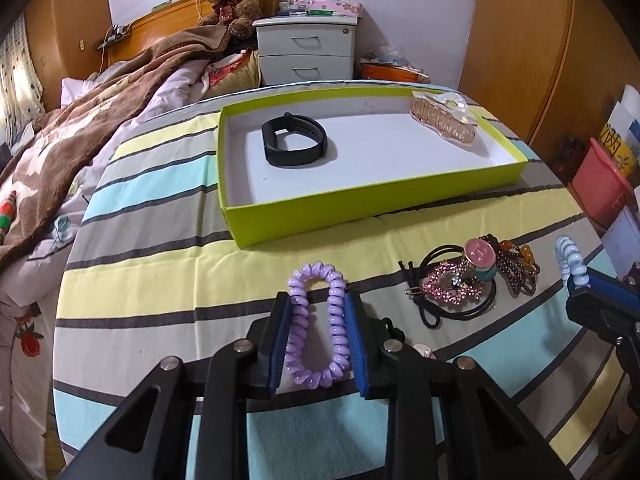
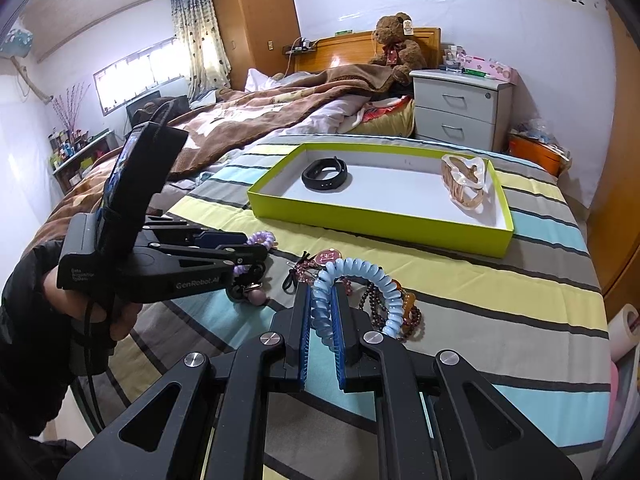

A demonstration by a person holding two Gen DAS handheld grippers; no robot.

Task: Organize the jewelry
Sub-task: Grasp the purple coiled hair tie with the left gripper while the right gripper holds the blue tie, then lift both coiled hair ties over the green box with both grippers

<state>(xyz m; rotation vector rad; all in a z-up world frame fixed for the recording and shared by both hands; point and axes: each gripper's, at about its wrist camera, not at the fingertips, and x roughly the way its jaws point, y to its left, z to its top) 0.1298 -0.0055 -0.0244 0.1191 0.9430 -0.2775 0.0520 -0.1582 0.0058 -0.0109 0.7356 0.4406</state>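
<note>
So the person has a gripper in each hand over a round table covered with a striped cloth point(image 1: 168, 264), and both are busy with spiral hair ties. The left gripper point(image 1: 318, 300) has its blue pads squeezed against both sides of a purple spiral hair tie point(image 1: 318, 324), which is stretched into a long loop between the fingers with its far end sticking out past the tips. From the right wrist view the left gripper point(image 2: 256, 248) shows side-on with a bit of purple coil at its tip and the person's hand point(image 2: 100, 304) wrapped around the handle. The right gripper point(image 2: 322, 308) is clamped narrow on a light blue spiral hair tie point(image 2: 360, 280), one strand pinched flat between the pads while the rest arcs up and over to the right. Just behind it sits the leftover pile: a pink rhinestone hair clip point(image 1: 452, 286), a black elastic hair tie with a round pink charm point(image 1: 478, 252), and a dark beaded bracelet point(image 1: 516, 268), all touching or overlapping. Farther back is a shallow lime-green box lid point(image 1: 320, 216) with a white inside, already holding a black fitness band point(image 1: 296, 140) toward its left end and a beige claw clip point(image 1: 444, 120) at its right end, well apart from each other. Beyond the table there's an unmade bed with a brown blanket point(image 1: 80, 132), a teddy bear point(image 1: 232, 0) on the headboard, and a white nightstand point(image 1: 306, 46).
</note>
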